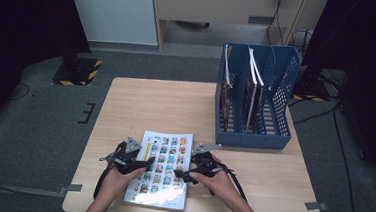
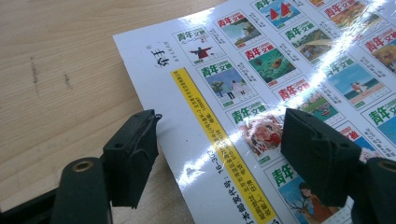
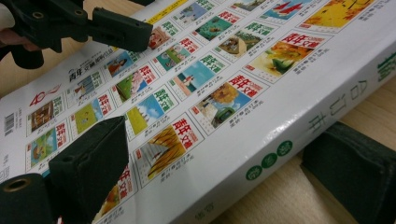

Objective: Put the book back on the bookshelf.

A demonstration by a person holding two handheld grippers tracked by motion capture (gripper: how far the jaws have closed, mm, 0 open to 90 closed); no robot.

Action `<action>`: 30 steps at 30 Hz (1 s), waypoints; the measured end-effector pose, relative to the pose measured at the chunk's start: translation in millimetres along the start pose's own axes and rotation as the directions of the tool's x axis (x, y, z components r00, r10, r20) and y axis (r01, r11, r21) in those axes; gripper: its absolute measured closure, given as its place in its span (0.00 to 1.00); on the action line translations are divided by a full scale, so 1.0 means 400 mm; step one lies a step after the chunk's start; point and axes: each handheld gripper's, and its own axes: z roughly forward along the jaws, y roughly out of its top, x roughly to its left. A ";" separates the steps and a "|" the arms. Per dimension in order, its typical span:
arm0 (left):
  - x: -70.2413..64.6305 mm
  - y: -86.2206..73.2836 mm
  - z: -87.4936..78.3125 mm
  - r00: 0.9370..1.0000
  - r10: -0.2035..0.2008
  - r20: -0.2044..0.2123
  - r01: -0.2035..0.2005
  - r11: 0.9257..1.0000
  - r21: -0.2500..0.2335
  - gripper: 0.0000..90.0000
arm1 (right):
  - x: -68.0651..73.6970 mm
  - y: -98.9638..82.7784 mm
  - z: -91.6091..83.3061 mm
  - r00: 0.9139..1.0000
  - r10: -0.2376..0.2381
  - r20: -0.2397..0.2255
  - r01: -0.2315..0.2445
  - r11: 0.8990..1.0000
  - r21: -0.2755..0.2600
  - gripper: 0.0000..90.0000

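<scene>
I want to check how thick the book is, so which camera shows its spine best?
The right gripper view: the book shows its white spine along the near edge, with green dots. The left gripper view shows a corner of its cover lying flat on the table. The high view shows the whole cover from above.

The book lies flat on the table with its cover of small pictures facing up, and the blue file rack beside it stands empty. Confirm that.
Not quite. The book lies flat on the table, picture cover up, but the blue file rack is not empty: the high view shows books or magazines standing in its compartments.
</scene>
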 end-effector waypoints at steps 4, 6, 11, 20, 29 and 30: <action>0.001 0.000 0.000 1.000 -0.004 0.003 0.004 1.000 0.003 0.29 | -0.003 0.018 0.013 1.000 -0.007 -0.007 0.007 1.000 0.024 0.08; 0.001 0.000 0.001 1.000 -0.006 0.004 0.006 1.000 0.003 0.29 | -0.004 0.021 0.015 1.000 -0.009 -0.009 0.009 1.000 0.028 0.08; 0.000 -0.001 0.000 1.000 -0.002 0.000 0.002 1.000 0.000 0.29 | -0.021 0.044 0.034 0.999 0.031 -0.016 -0.031 0.999 0.014 0.18; 0.002 0.000 0.000 1.000 -0.006 0.006 0.006 1.000 0.005 0.29 | -0.012 0.070 0.048 0.999 0.032 -0.024 -0.032 0.999 0.018 0.33; 0.002 -0.001 0.000 1.000 -0.013 0.005 0.012 1.000 0.004 0.28 | 0.008 0.107 0.042 0.999 0.039 -0.034 -0.038 0.999 0.011 0.34; 0.002 -0.001 0.000 1.000 -0.014 0.005 0.014 1.000 0.004 0.28 | 0.008 0.107 0.042 0.999 0.039 -0.034 -0.038 0.999 0.011 0.34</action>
